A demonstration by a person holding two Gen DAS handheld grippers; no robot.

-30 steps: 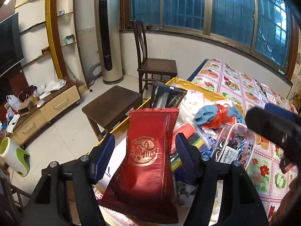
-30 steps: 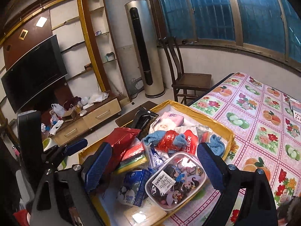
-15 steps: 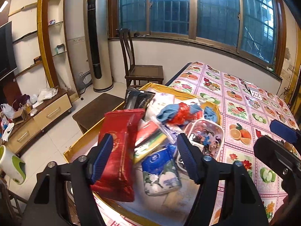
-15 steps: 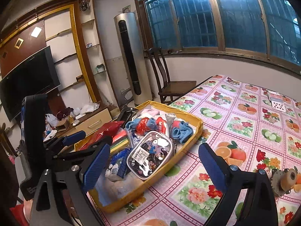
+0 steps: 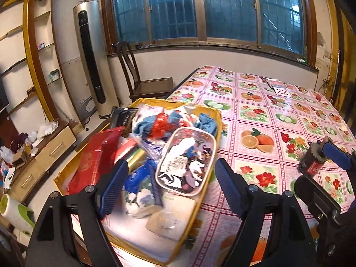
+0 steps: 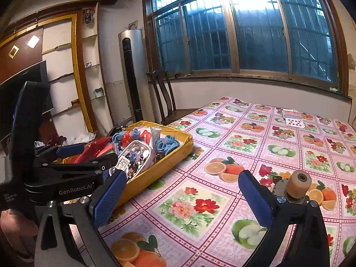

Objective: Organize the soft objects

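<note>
The red bag [image 5: 93,155] lies in the yellow box [image 5: 209,164] at its left side, long axis along the wall. A clear pouch [image 5: 189,158] and blue socks [image 5: 205,122] lie beside it. The left gripper [image 5: 171,184] and right gripper [image 6: 182,198] are both spread apart, holding nothing.

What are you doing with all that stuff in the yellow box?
A person is tidying soft things with a grabbing tool in each hand. The yellow tray on the flowered table is piled with a red packet, a clear cartoon pouch, blue cloths and tissue packs. Right now the left tool and the right tool are both open and holding nothing.
</note>
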